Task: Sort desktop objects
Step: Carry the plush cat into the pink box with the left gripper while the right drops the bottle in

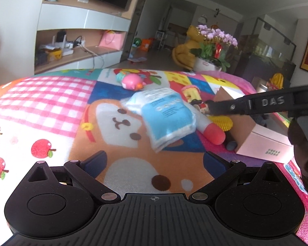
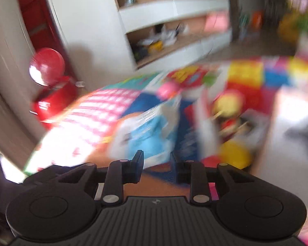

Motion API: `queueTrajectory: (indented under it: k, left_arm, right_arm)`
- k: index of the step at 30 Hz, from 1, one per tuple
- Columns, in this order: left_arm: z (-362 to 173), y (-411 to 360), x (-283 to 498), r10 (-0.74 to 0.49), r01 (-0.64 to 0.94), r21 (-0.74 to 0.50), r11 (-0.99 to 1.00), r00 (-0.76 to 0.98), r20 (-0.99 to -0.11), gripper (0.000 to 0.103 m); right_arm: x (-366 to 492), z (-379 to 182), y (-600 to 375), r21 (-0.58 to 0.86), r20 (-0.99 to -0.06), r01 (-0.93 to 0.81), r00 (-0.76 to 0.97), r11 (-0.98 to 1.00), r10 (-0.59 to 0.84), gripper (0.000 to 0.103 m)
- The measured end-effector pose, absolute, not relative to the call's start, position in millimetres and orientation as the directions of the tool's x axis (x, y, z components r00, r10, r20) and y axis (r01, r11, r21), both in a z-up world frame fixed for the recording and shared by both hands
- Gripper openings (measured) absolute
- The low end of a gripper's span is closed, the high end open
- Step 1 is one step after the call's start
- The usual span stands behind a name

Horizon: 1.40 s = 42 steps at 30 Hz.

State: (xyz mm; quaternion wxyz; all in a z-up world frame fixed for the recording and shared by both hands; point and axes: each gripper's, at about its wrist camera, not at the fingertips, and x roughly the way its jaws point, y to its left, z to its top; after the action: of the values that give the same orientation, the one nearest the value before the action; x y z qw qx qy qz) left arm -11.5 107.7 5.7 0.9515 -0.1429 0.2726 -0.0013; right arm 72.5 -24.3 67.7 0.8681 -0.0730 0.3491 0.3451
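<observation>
A blue and white tissue pack (image 1: pixel 166 115) lies on the colourful cartoon mat (image 1: pixel 51 102). Behind it sit a pink round toy (image 1: pixel 132 82), a yellow and pink toy (image 1: pixel 192 94) and a white tube with a red cap (image 1: pixel 212 131). My left gripper (image 1: pixel 154 164) is open and empty, low over the mat in front of the pack. The right gripper's black arm (image 1: pixel 267 103) reaches in from the right above the small toys. In the blurred right wrist view my right gripper (image 2: pixel 156 164) is part open with nothing between its fingers, just above the tissue pack (image 2: pixel 147 131).
A pink and brown cardboard box (image 1: pixel 262 139) stands on the mat at the right. A yellow honeycomb ball (image 1: pixel 222 122) and a dark blue object (image 1: pixel 231 145) lie beside it. A red appliance (image 2: pixel 51 86) stands left of the mat. Shelves and a flower pot (image 1: pixel 211 51) are beyond.
</observation>
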Motion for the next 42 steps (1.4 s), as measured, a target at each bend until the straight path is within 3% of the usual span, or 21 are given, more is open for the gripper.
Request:
queueTrajectory:
  k: [3,9,10,13,20,31,33,37,39,42]
  left_arm:
    - [5,109,-13,-0.077,-0.081,-0.276,0.958,0.853,-0.517,0.102]
    - [5,110,-14,-0.074,-0.086,-0.282,0.956,0.856,-0.512,0.103]
    - [5,111,-14,-0.077,-0.086,-0.287,0.954,0.856,-0.511,0.103]
    - [5,113,-15,-0.084,-0.086,-0.299,0.950,0.855,-0.511,0.103]
    - [7,111,-18,-0.085,-0.081,-0.302,0.950,0.862,-0.500,0.103]
    - [8,108,-17,-0.050,-0.102,-0.269,0.958,0.861,-0.506,0.103]
    - [13,103,-21,0.003,-0.127,-0.222,0.967,0.874,-0.486,0.103]
    - [40,76,-25,-0.008,-0.022,-0.069,0.997,0.917,-0.399,0.103]
    - [54,59,-17,-0.037,0.047,0.015,0.999,0.921,-0.389,0.103]
    - [63,39,6,-0.138,0.166,0.024,0.986,0.886,-0.442,0.102]
  right_arm:
    - [71,64,-16,-0.063,-0.635,-0.588,0.647,0.807,0.422,0.027]
    - [118,34,11,-0.159,-0.672,-0.491,0.690,0.857,0.270,0.028]
    - [127,29,12,-0.142,-0.690,-0.487,0.673,0.862,0.266,0.034]
    - [132,22,18,-0.097,-0.727,-0.524,0.618,0.846,0.299,0.028]
    - [84,34,-3,0.034,-0.735,-0.635,0.507,0.772,0.449,0.027]
    - [-20,48,-82,0.099,-0.716,-0.725,0.423,0.681,0.555,0.028]
    - [-32,52,-93,0.074,-0.692,-0.723,0.458,0.687,0.557,0.036]
    - [-46,58,-120,0.017,-0.628,-0.645,0.588,0.764,0.510,0.077]
    - [-48,55,-137,0.015,-0.608,-0.587,0.637,0.809,0.473,0.084]
    - [-44,43,-157,0.051,-0.620,-0.495,0.665,0.867,0.416,0.087]
